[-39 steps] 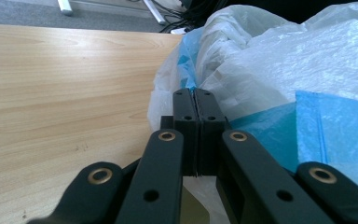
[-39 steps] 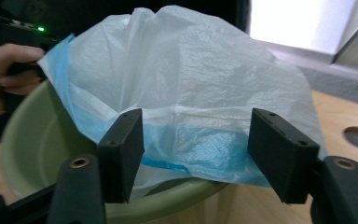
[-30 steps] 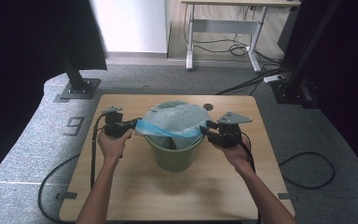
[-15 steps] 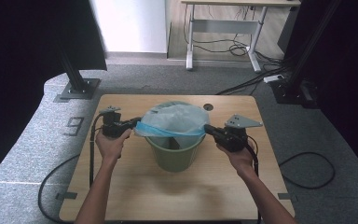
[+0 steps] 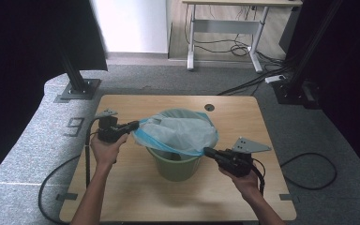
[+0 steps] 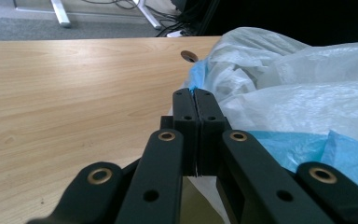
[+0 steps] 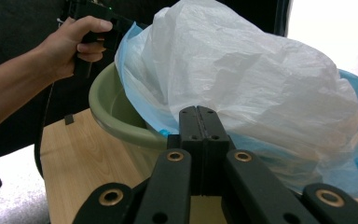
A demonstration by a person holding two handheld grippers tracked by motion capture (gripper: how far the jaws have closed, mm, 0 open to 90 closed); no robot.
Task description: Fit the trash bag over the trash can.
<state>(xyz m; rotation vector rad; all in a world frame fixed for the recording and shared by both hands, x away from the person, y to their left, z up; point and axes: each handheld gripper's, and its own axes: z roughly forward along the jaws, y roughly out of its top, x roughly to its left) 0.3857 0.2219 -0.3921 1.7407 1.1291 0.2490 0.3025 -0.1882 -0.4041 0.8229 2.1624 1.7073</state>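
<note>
A green bin (image 5: 176,165) stands mid-table with a white and blue plastic bag (image 5: 180,131) spread over its mouth. My left gripper (image 5: 135,125) is at the bin's left side, shut on the bag's blue rim; its pressed-together jaws pinch the film in the left gripper view (image 6: 195,95), with the bag (image 6: 289,88) bulging to their right. My right gripper (image 5: 207,151) sits at the bin's near-right side, shut on the bag's rim. In the right gripper view (image 7: 199,113) the bag (image 7: 242,79) billows above the bin's rim (image 7: 116,119).
The wooden table (image 5: 136,192) has a cable hole (image 5: 209,107) at the back. Black cables trail off the table's left (image 5: 56,176) and right (image 5: 309,161). The other hand and left gripper (image 7: 81,32) are beyond the bin in the right gripper view.
My right gripper has moved toward the near edge of the table, drawing the bag's rim with it. The left gripper has stayed about where it was.
</note>
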